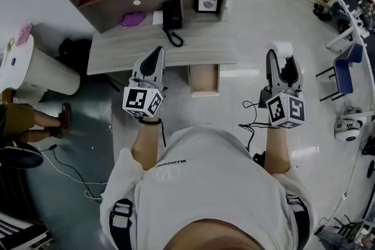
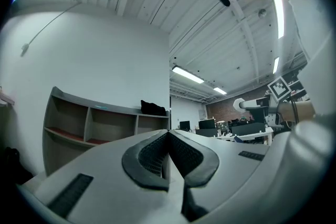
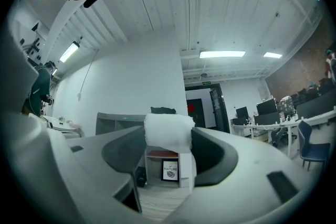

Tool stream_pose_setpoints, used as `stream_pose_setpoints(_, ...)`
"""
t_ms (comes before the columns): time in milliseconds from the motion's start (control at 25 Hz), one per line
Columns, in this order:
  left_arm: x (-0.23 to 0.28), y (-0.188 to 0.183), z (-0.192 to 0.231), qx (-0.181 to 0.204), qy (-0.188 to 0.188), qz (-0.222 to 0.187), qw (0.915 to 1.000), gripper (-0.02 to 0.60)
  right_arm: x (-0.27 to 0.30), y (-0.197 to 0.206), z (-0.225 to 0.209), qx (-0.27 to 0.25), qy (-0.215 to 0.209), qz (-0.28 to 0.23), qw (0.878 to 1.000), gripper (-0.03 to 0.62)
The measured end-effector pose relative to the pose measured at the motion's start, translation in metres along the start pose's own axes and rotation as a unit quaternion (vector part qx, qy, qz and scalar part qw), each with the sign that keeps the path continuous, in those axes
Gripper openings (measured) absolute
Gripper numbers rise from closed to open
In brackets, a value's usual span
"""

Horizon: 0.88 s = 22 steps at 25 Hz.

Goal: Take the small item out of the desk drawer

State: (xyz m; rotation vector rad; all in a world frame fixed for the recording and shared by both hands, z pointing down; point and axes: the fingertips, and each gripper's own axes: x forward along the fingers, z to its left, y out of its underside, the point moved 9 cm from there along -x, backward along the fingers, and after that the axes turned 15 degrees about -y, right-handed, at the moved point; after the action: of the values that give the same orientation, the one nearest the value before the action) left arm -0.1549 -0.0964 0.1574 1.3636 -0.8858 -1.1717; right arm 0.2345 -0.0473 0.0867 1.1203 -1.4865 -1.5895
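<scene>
The right gripper (image 1: 281, 57) held the white item (image 3: 169, 132) at its tips, at 2 o'clock from the open drawer (image 1: 204, 80). The left gripper (image 2: 169, 139) was closed and empty. That shallow tip hold could let the soft item slip. Only the head view showed the drawer; only the right gripper view showed the jaws pinching the item

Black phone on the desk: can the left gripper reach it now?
Probably yes. The black phone sits in the open on the desk, just ahead of the left gripper, nothing between. Its shut, empty fingers would need opening first.
</scene>
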Motion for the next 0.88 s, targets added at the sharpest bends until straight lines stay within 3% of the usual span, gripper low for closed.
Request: stream_pose_setpoints(880,-0.002,-0.004,-0.003,0.011,-0.004,-0.002,0.9999,-0.002,0.001,0.018,-0.008,0.009,0.012,0.024,1.000,0.262)
